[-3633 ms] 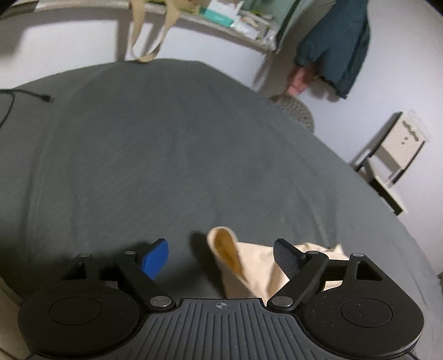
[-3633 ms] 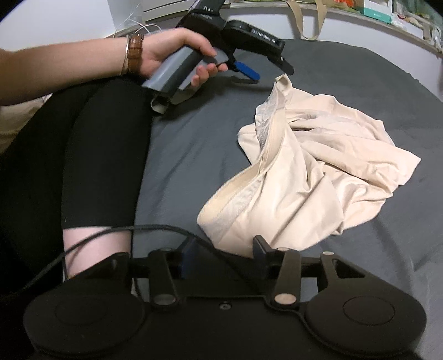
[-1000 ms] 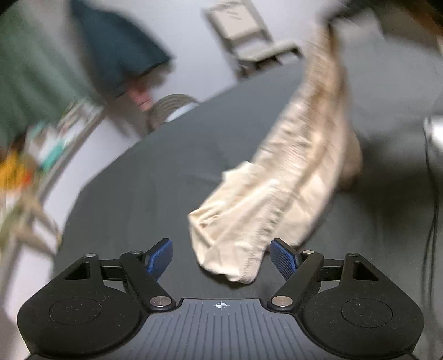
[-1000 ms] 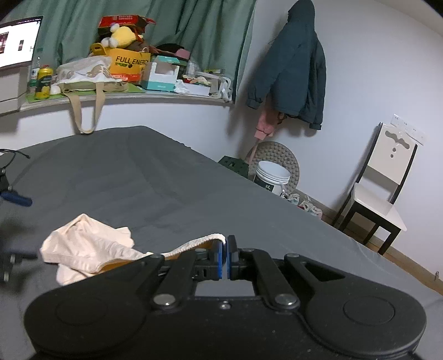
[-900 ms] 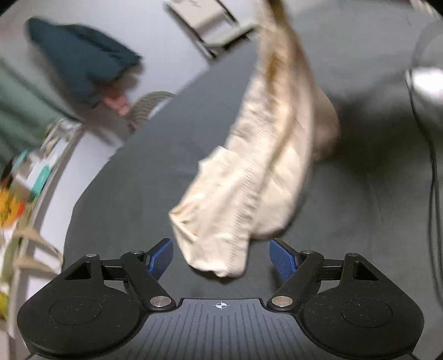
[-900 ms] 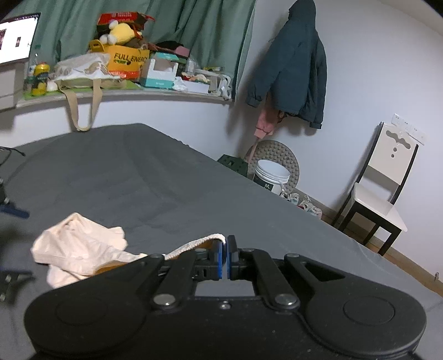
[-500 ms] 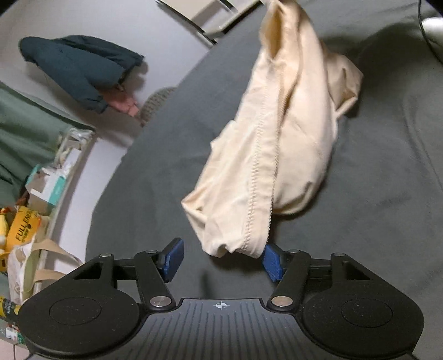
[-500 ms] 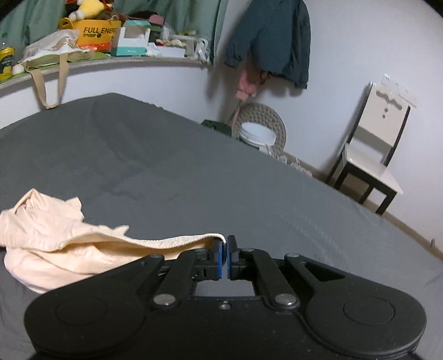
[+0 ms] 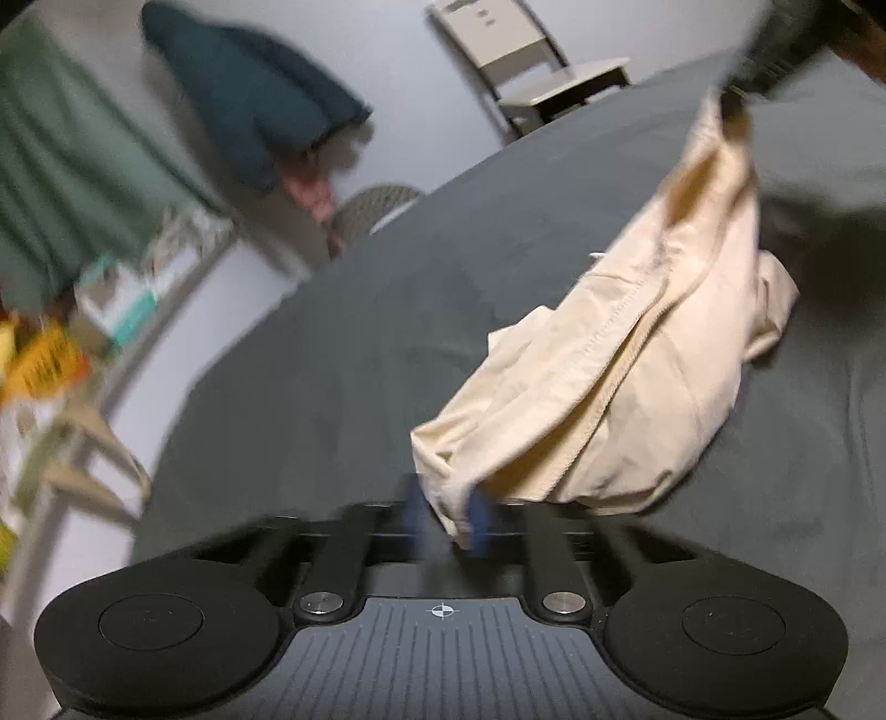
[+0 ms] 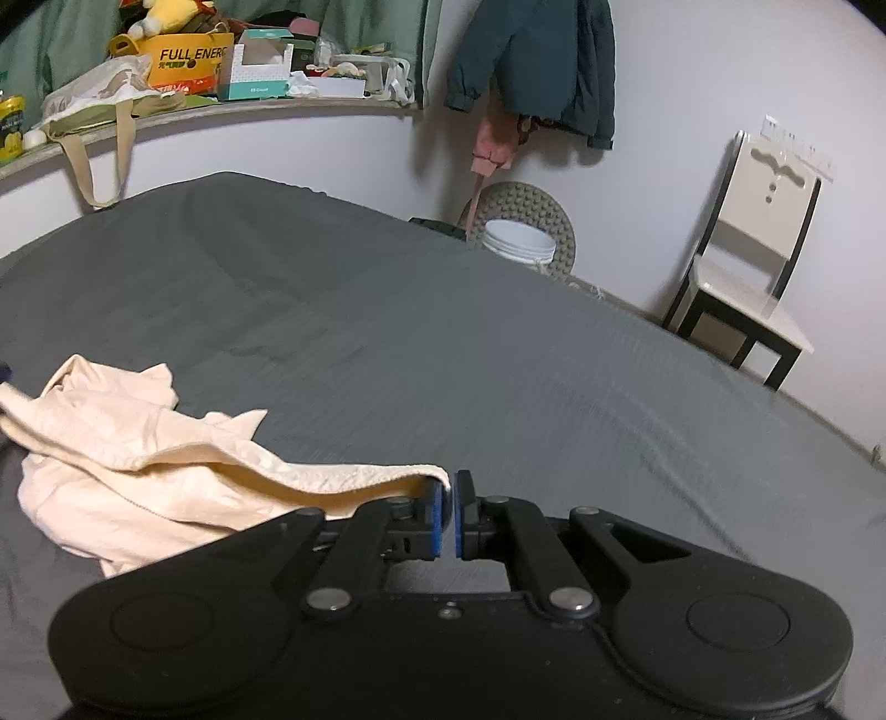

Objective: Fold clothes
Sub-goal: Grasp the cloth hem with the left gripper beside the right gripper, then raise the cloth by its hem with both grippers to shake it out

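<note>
A cream garment point(image 9: 626, 382) hangs stretched over the dark grey bed point(image 9: 343, 343). In the left wrist view my left gripper point(image 9: 446, 515) is shut on the garment's near corner, its blue pads blurred by motion. The far end rises to the other gripper point(image 9: 775, 33) at the top right. In the right wrist view my right gripper point(image 10: 449, 518) is shut on the garment's ribbed hem, and the cream garment point(image 10: 133, 465) trails left, its bulk resting on the bed point(image 10: 498, 360).
A shelf point(image 10: 210, 105) with boxes and a tote bag runs along the wall behind the bed. A dark jacket point(image 10: 531, 61) hangs on the wall. A white bucket point(image 10: 518, 243) and a chair point(image 10: 747, 266) stand on the floor beyond the bed's far edge.
My left gripper has closed onto the garment's near corner; half a second ago its jaws stood open around it. The right gripper keeps its hold on the hem and has turned slightly.
</note>
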Demonstrator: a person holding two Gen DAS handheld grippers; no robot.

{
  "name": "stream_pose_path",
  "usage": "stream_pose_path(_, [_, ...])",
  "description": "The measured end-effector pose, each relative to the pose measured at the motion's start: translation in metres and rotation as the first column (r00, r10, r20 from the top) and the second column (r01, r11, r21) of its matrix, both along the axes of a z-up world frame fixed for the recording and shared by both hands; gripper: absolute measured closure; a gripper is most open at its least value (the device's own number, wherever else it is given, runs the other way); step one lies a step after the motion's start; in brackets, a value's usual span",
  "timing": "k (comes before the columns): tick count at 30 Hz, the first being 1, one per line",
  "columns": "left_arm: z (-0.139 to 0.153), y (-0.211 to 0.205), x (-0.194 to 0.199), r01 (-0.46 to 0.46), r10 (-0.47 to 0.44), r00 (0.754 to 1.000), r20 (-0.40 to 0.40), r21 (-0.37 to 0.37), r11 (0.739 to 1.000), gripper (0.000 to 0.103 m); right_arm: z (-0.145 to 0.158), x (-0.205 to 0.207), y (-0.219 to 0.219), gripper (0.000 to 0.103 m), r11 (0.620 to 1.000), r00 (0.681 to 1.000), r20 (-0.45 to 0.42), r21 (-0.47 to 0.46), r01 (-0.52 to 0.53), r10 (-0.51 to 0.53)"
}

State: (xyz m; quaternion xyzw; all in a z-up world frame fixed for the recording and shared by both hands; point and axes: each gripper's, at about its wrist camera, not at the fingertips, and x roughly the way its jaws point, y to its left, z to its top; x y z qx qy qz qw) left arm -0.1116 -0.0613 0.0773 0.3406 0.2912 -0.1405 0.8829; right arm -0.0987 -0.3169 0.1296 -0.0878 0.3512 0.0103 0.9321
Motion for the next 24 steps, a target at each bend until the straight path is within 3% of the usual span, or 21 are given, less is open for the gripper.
stream_pose_path(9, [0.016, 0.018, 0.003, -0.088, 0.091, 0.995, 0.033, -0.065, 0.994, 0.100, -0.026, 0.000, -0.008, 0.092, 0.989, 0.995, -0.094, 0.146, 0.035, -0.022])
stream_pose_path(13, [0.034, 0.025, 0.001, -0.099, 0.105, 0.992, 0.065, -0.090, 0.991, 0.099, -0.035, 0.003, -0.015, 0.098, 0.967, 0.990, -0.133, 0.242, 0.078, -0.046])
stream_pose_path(18, [0.064, 0.027, -0.001, -0.085, 0.096, 0.986, 0.135, -0.087, 0.993, 0.099, -0.001, -0.011, -0.008, 0.099, 0.978, 0.998, 0.007, 0.201, 0.054, -0.056])
stream_pose_path(21, [0.096, 0.031, 0.000, -0.085, 0.104, 0.975, 0.194, -0.104, 0.991, 0.099, 0.040, -0.020, -0.005, 0.099, 0.986, 0.992, 0.120, 0.168, 0.019, -0.039])
stream_pose_path(24, [0.142, 0.041, 0.004, -0.092, 0.133, 0.958, 0.255, -0.166, 0.982, 0.099, 0.090, -0.031, -0.003, 0.099, 0.988, 0.970, 0.242, 0.156, -0.018, -0.020])
